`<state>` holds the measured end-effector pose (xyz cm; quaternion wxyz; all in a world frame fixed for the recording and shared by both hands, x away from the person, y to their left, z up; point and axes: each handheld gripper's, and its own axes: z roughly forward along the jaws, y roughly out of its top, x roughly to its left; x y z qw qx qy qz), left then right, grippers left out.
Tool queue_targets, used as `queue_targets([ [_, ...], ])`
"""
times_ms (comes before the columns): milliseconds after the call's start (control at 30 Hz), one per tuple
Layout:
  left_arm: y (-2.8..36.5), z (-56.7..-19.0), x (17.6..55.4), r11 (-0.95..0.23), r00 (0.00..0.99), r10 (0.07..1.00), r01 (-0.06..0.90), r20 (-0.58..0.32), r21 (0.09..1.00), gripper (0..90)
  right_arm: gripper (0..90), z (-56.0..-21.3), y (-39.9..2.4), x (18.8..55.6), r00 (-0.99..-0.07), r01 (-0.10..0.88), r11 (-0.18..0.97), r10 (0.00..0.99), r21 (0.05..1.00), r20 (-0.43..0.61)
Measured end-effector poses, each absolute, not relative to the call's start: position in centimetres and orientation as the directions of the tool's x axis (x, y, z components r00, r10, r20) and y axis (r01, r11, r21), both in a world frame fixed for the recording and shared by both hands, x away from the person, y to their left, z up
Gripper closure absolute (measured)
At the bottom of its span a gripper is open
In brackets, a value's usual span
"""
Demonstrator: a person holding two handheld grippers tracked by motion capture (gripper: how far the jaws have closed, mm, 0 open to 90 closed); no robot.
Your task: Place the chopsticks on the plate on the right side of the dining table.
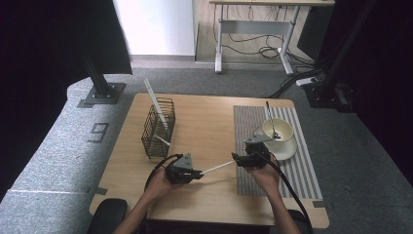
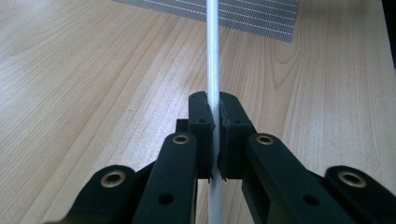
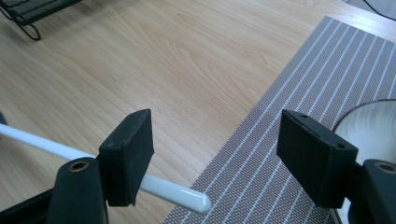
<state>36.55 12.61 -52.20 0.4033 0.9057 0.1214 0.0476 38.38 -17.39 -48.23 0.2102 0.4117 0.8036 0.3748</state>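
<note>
Jaws of the left gripper (image 1: 194,173) are pressed together on a white chopstick (image 1: 217,167), pinching it near one end; in the left gripper view the thin round rod (image 2: 213,60) runs straight out between the black pads toward the striped mat. Its long axis lies across the table, from the left gripper rightward and slightly away, with the free rounded tip ending just at the near left edge of the grey woven placemat (image 1: 302,165).

That free tip is what the next move seems to turn on. The right gripper (image 1: 237,159) sits right at it with jaws spread wide, pinching nothing; in the right gripper view the glossy tip (image 3: 194,199) pokes out past the left-hand pad, low in the gap and not yet centred, so closing would probably need a small shift toward the stick.

Farther out, a cream cup (image 1: 278,129) with a metal spoon (image 1: 271,119) in it stands on a white saucer (image 1: 288,149) on the mat, just beyond the right hand. At the far left of the pale wood-grain table (image 1: 204,122) stands a dark wire basket (image 1: 158,129) with more white sticks leaning in it. The chopstick looks smooth and hard, likely slippery between the pads.
</note>
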Motion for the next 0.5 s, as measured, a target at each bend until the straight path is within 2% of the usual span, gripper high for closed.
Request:
queue_targets([
  [267, 12.5, -52.3, 36.5, -0.655, 0.967, 0.254, 0.177, -0.008, 0.735, 85.8, 27.1, -49.5, -17.8, 38.5, -0.564, 0.530, 0.384, 0.825, 0.756, -0.024],
  [500, 12.7, -52.2, 36.5, -0.673, 0.972, 0.237, 0.171, -0.010, 0.719, 85.9, 25.6, -48.9, -18.1, 38.0, -0.587, 0.516, 0.395, 0.809, 0.760, -0.021],
])
